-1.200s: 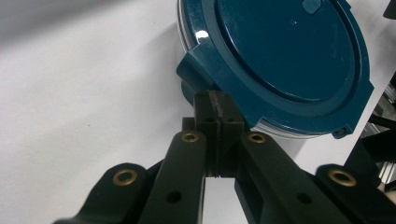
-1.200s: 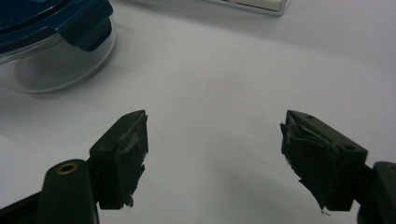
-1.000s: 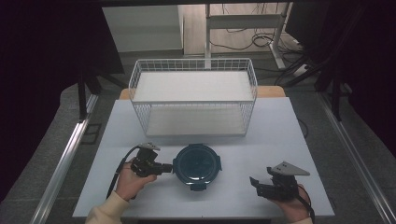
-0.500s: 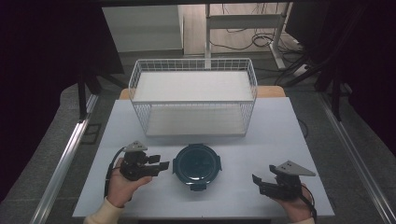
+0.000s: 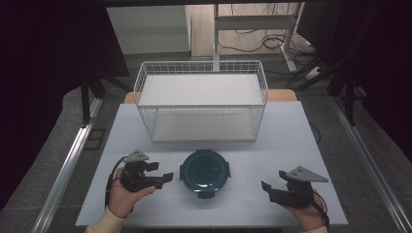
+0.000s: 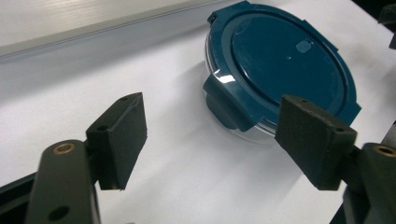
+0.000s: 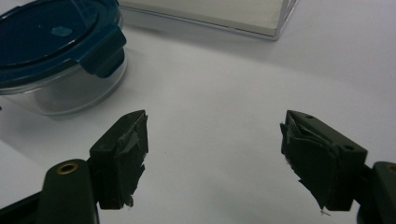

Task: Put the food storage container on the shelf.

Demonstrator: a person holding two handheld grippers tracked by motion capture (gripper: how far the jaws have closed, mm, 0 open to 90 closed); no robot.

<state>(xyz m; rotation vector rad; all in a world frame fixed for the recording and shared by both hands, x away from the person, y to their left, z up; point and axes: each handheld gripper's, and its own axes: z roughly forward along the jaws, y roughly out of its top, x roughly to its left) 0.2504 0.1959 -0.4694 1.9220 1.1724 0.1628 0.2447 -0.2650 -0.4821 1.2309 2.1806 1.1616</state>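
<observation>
Clear glass container (image 5: 204, 173), teal clip-on lid (round, latched); both grippers' fingers (image 6: 119, 138) apart, empty.

Bare table (image 5: 252, 145) either side of lidded container (image 5: 205, 172); wire basket (image 5: 201, 99) across the far side.

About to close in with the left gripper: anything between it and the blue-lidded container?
Nothing visible. The left gripper is open beside the container, with bare table between them.
</observation>
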